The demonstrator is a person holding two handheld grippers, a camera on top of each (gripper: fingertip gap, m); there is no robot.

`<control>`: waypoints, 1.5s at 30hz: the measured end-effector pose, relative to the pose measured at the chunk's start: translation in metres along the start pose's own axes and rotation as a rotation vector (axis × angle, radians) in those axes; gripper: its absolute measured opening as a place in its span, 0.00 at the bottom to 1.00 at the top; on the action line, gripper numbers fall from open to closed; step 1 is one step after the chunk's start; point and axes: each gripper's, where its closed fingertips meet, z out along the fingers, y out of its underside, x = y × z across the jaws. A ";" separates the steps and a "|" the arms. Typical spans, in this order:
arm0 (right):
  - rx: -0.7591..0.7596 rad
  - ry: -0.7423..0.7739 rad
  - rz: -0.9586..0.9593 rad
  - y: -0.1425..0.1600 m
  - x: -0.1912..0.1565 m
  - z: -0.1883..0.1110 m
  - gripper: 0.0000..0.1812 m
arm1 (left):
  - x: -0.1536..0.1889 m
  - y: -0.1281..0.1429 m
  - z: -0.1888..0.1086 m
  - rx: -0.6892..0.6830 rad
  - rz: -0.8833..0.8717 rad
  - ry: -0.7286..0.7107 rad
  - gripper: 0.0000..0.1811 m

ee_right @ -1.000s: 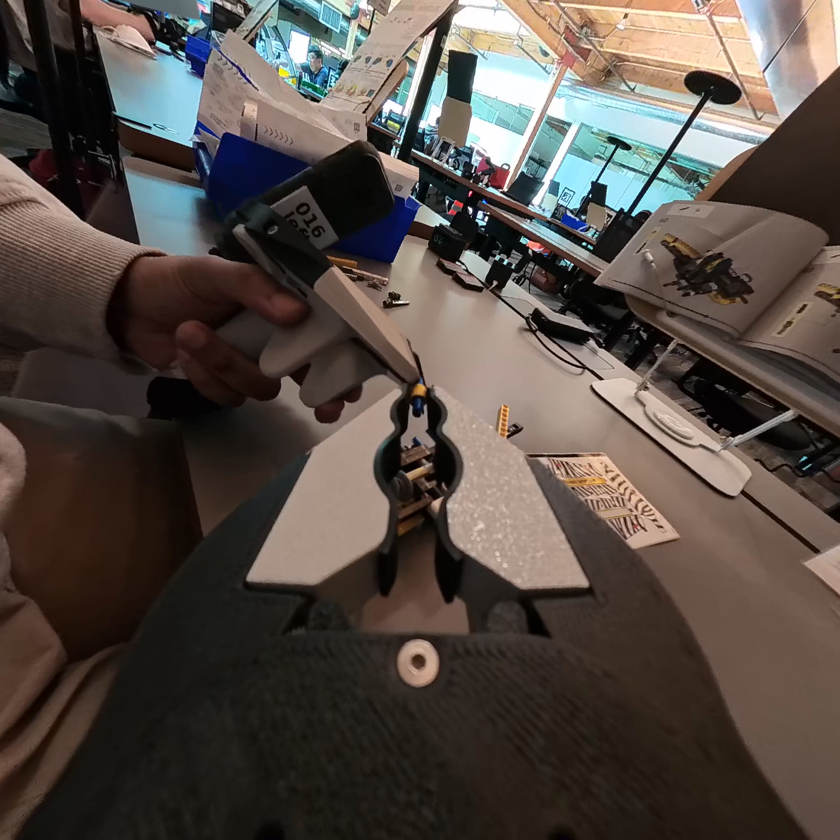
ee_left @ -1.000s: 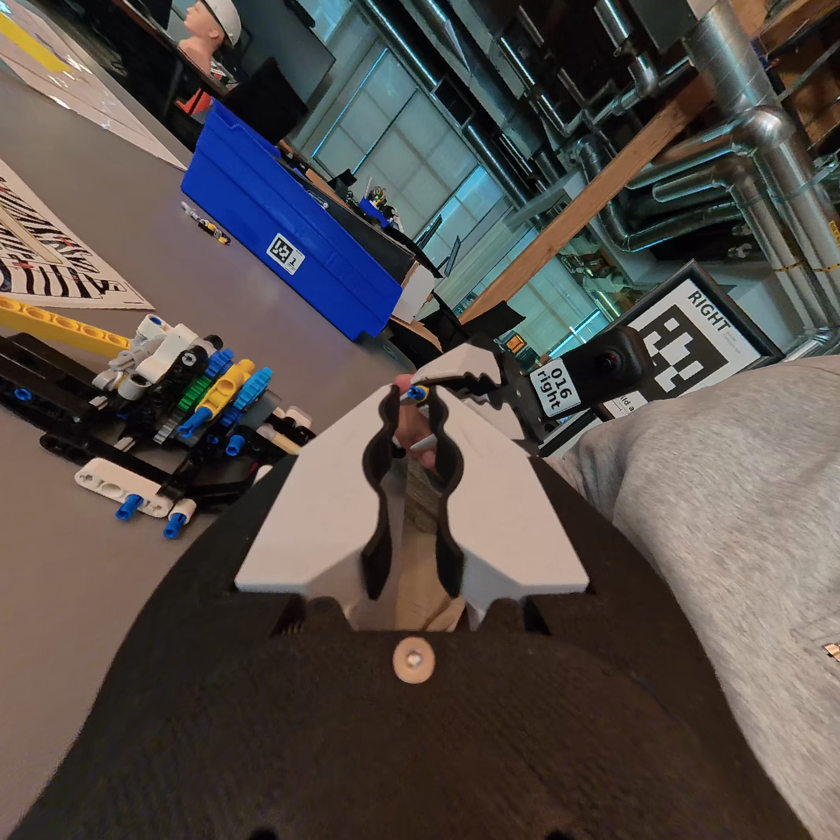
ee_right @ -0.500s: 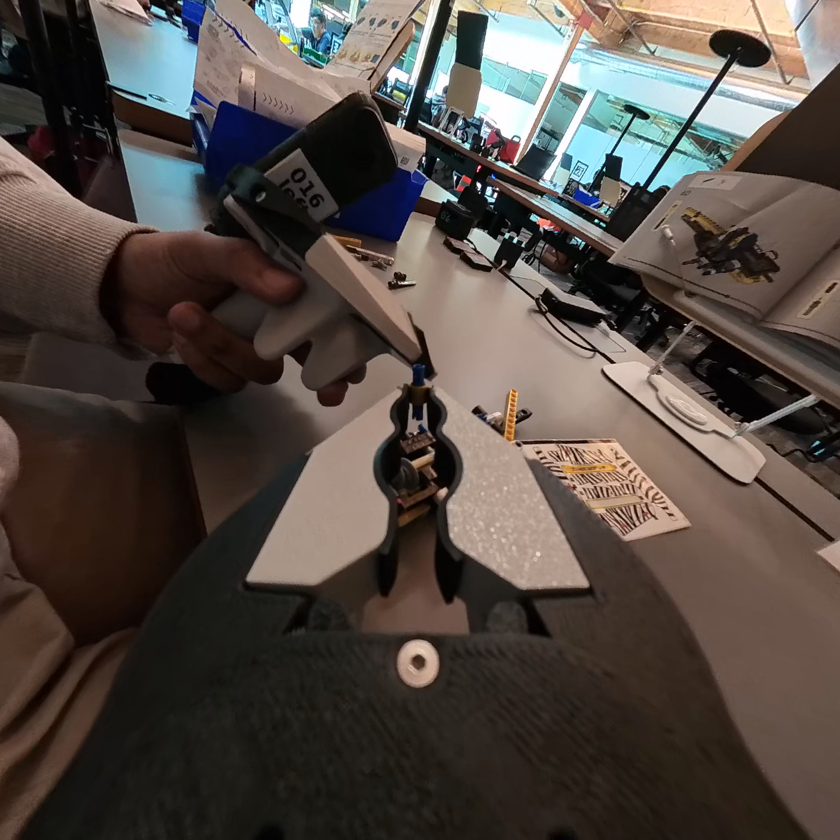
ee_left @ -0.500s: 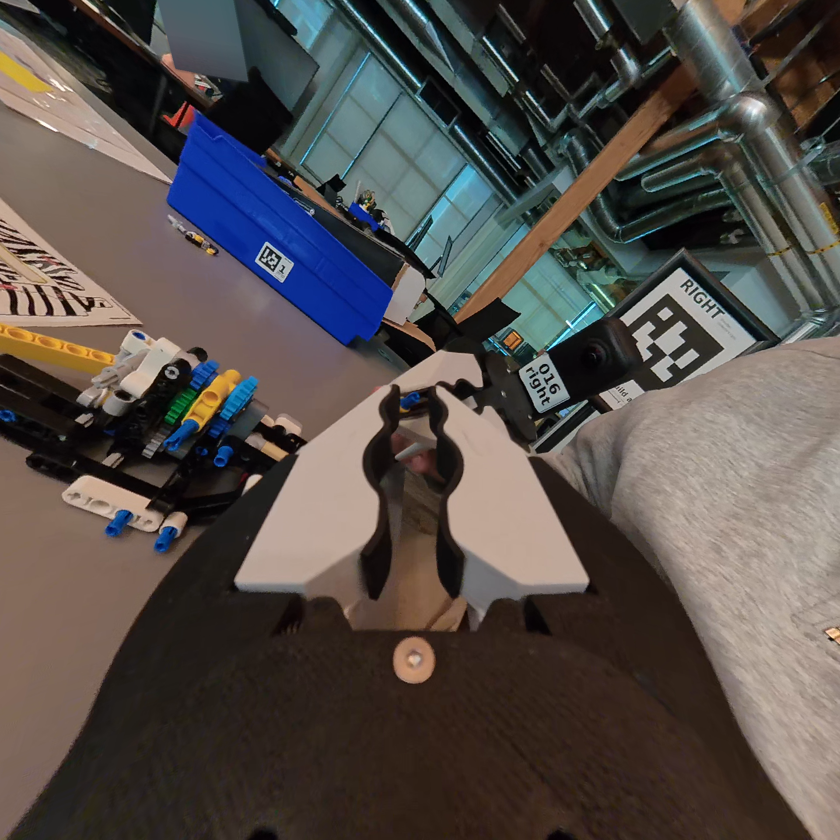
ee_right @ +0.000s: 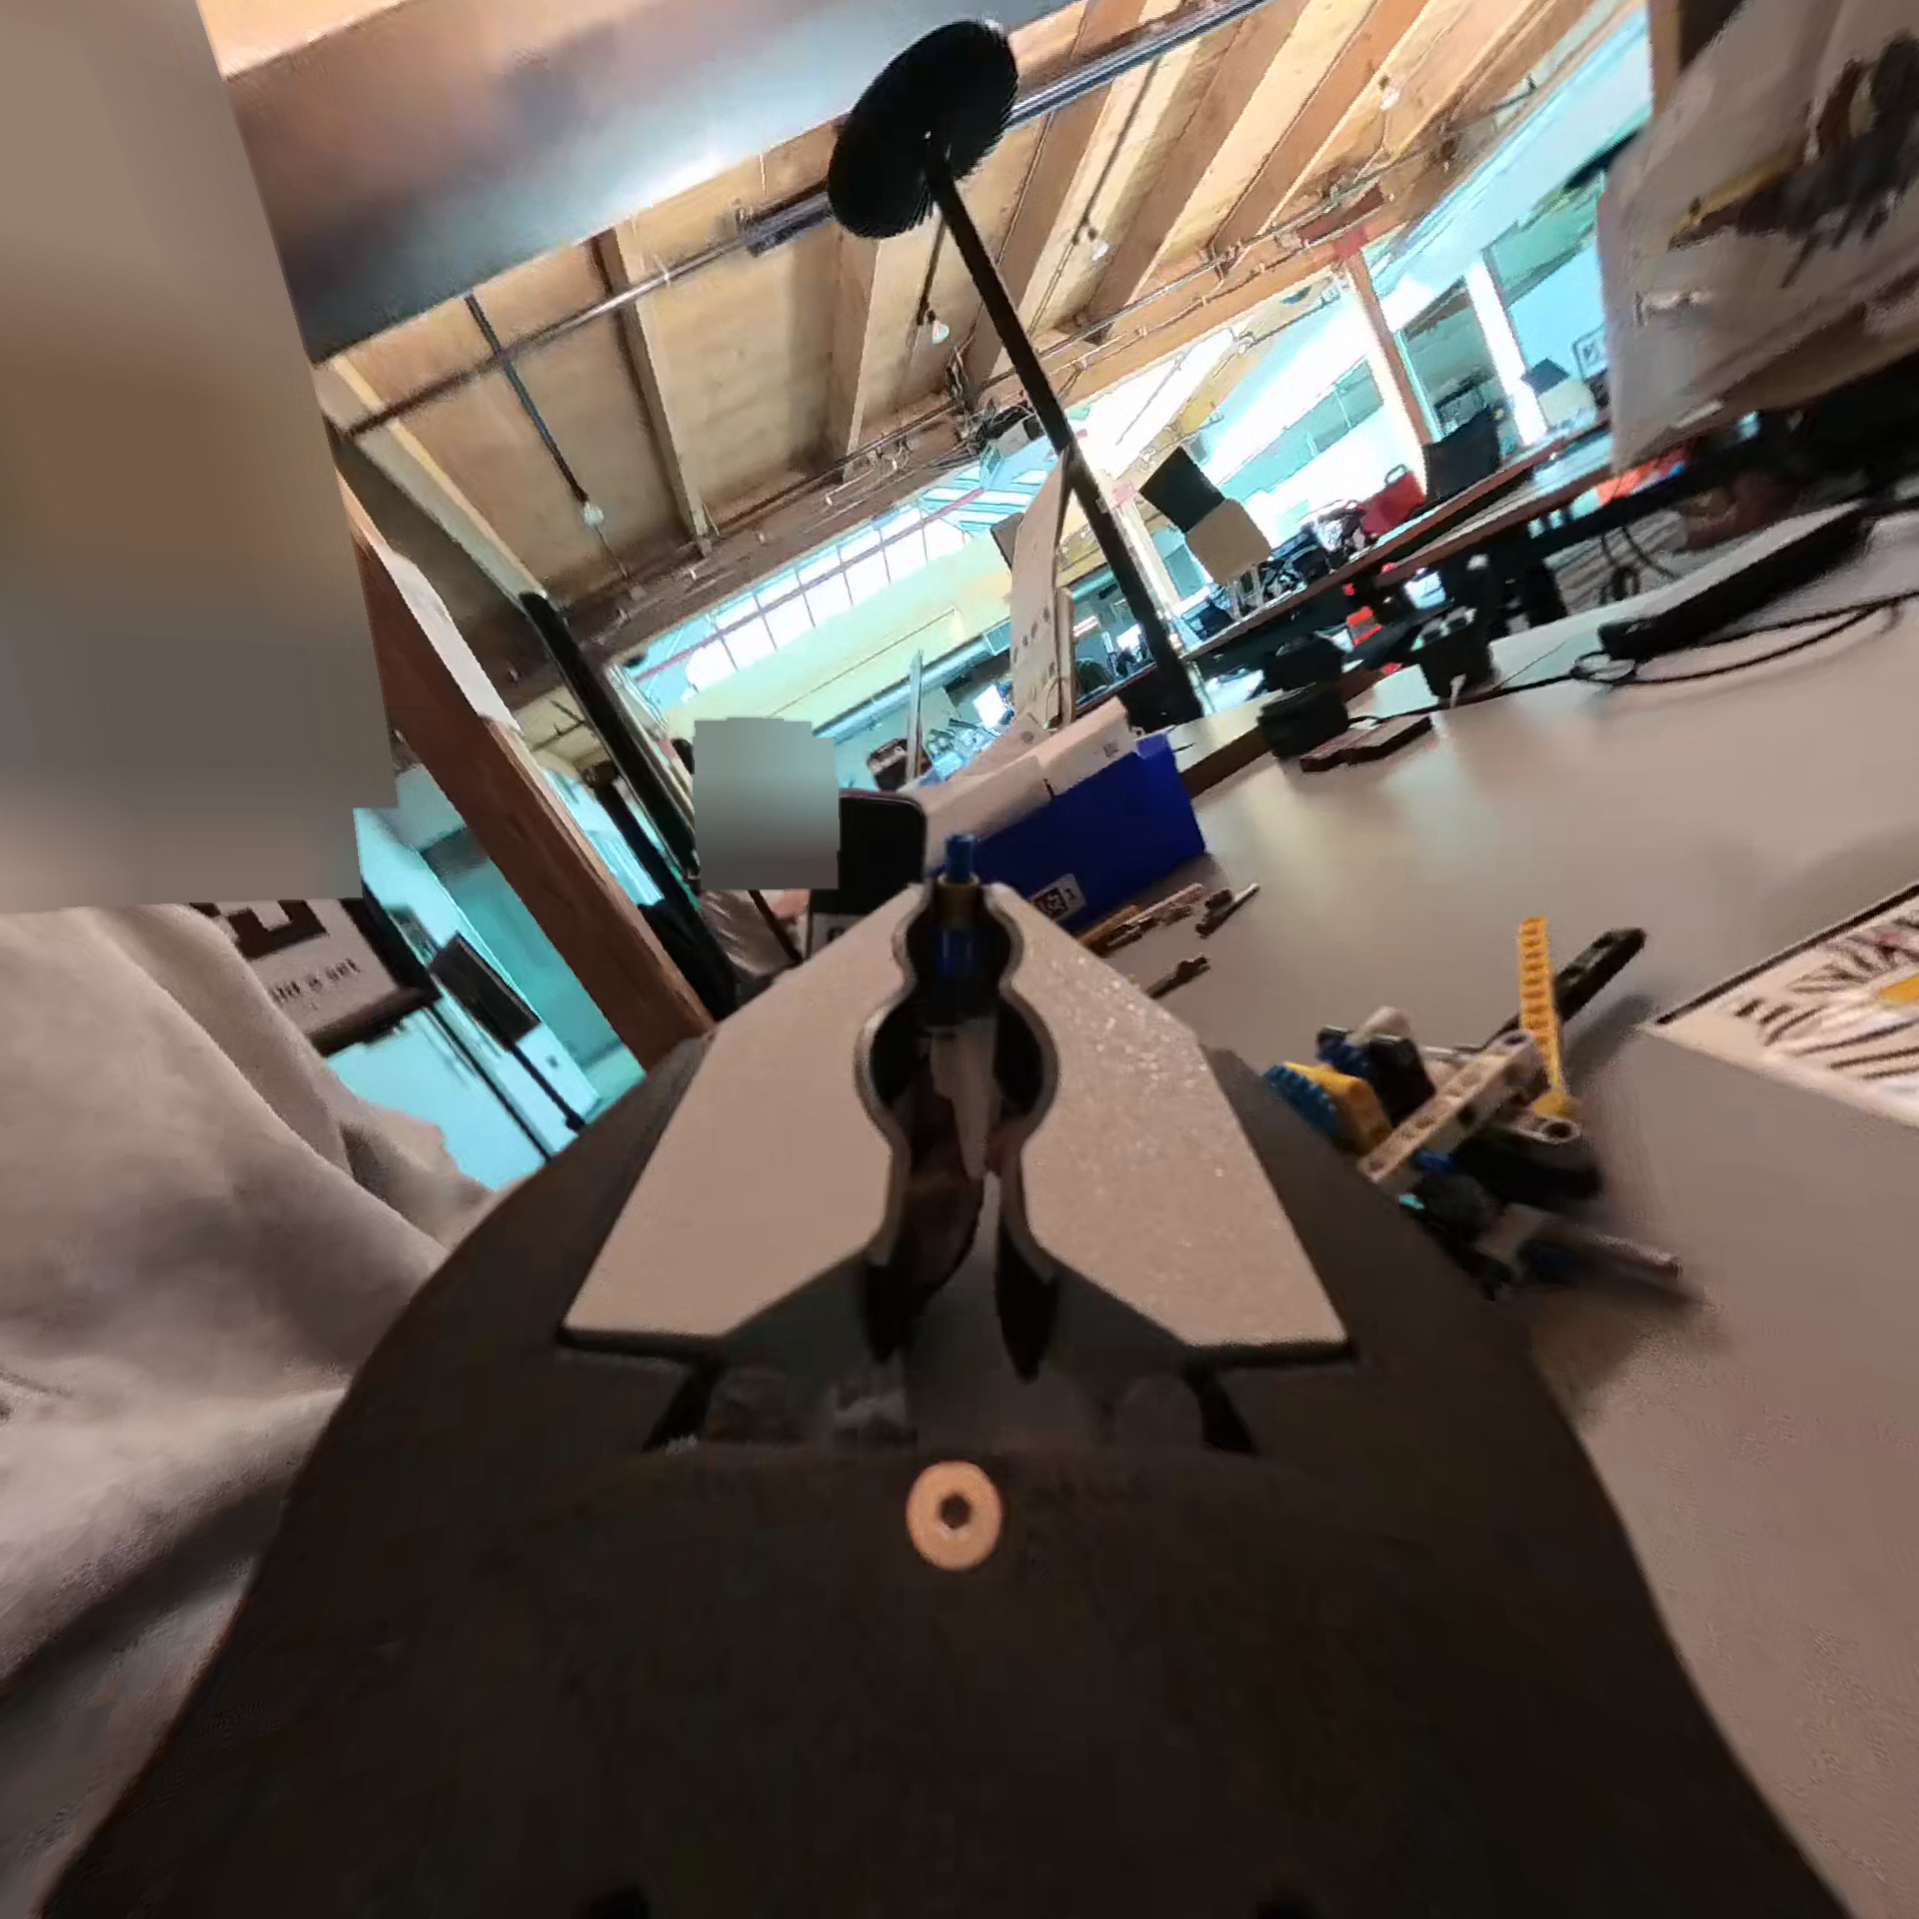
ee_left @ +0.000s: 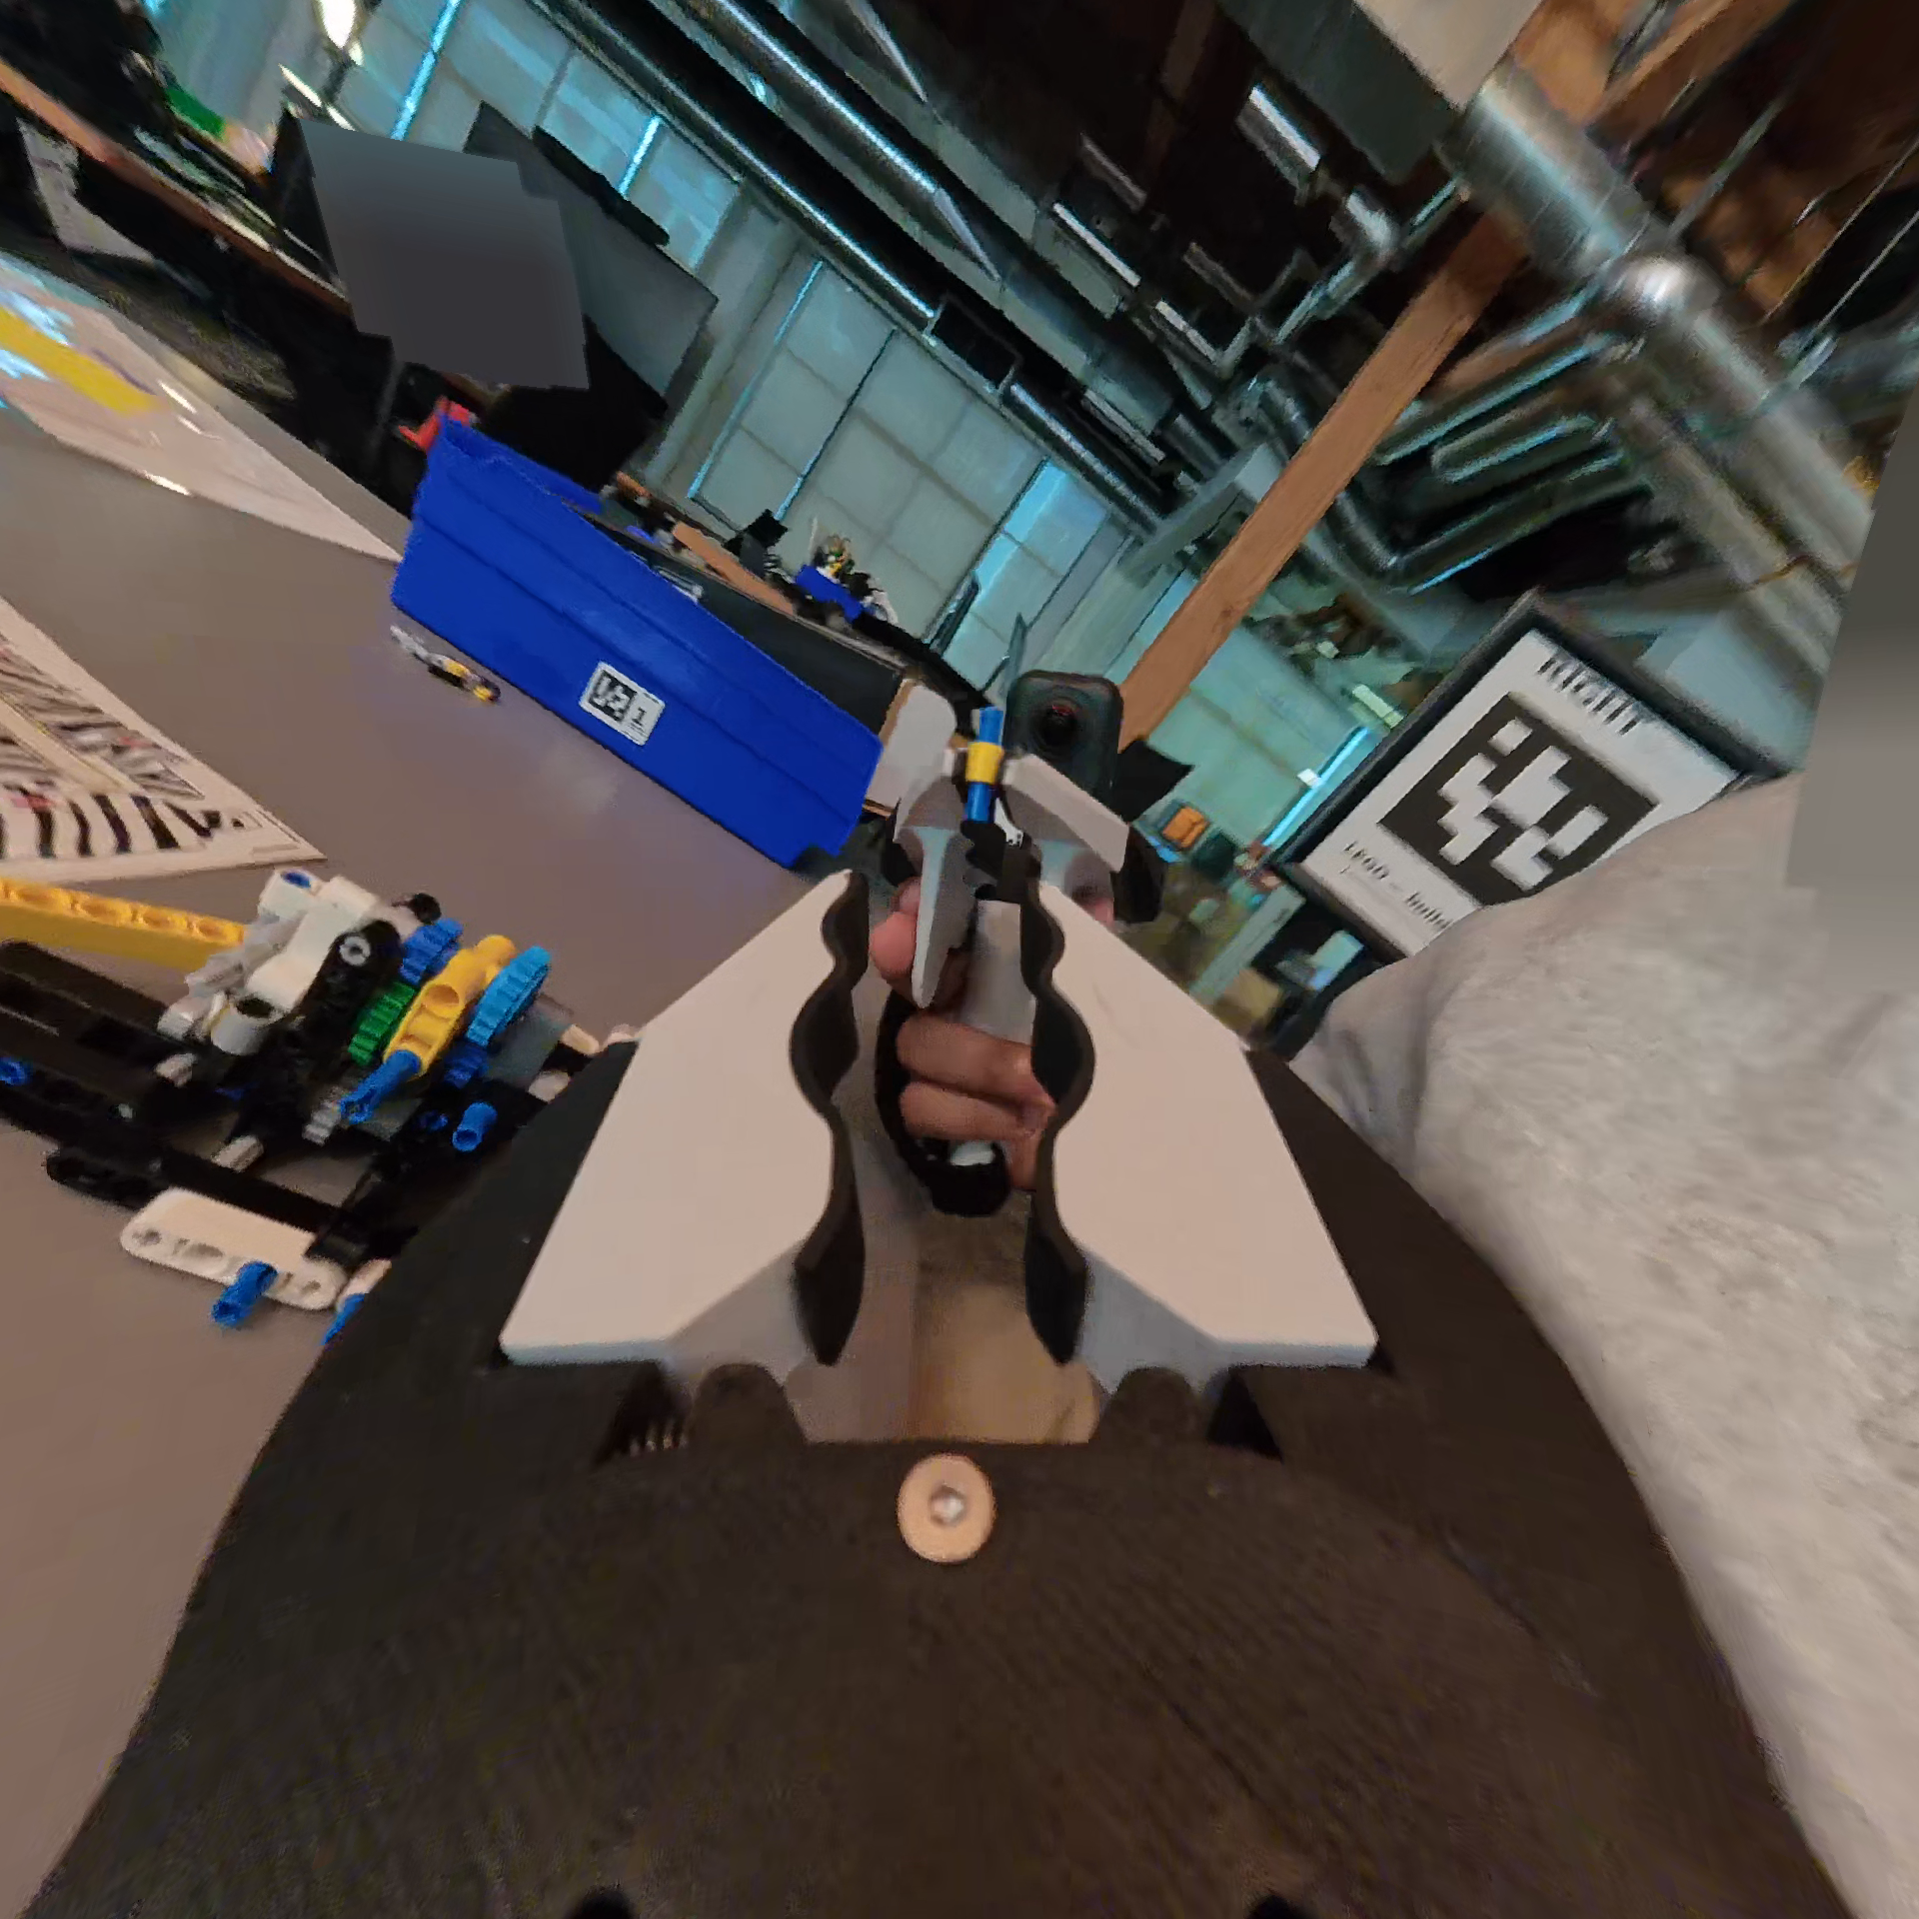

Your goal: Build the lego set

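My right gripper (ee_right: 957,901) is shut on a small blue pin with a yellow bush (ee_right: 956,877) that sticks out past its fingertips. In the left wrist view this right gripper (ee_left: 981,831) is held up by a hand, with the pin (ee_left: 981,753) pointing upward. My left gripper (ee_left: 950,903) is open and empty, just below and in front of the right gripper, not touching the pin. The partly built lego model (ee_left: 343,1018) of black, white, blue, yellow and green parts lies on the grey table (ee_left: 467,810). It also shows in the right wrist view (ee_right: 1454,1101).
A blue bin (ee_left: 623,665) stands at the back of the table; it also shows in the right wrist view (ee_right: 1090,831). A striped sticker sheet (ee_left: 93,768), a yellow beam (ee_left: 104,919) and a white beam (ee_left: 228,1246) lie by the model. Small loose parts (ee_right: 1173,914) lie near the bin. A grey sleeve (ee_left: 1661,1246) fills the right. Both grippers' tips are close together, under 4 cm apart.
My left gripper has opened and come off the blue pin; the right gripper alone holds it. The right gripper has swung away and turned the pin upward.
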 end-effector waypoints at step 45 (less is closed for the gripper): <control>-0.056 0.049 0.351 0.024 0.025 0.011 0.03 | -0.023 0.001 -0.002 -0.037 0.361 -0.311 0.07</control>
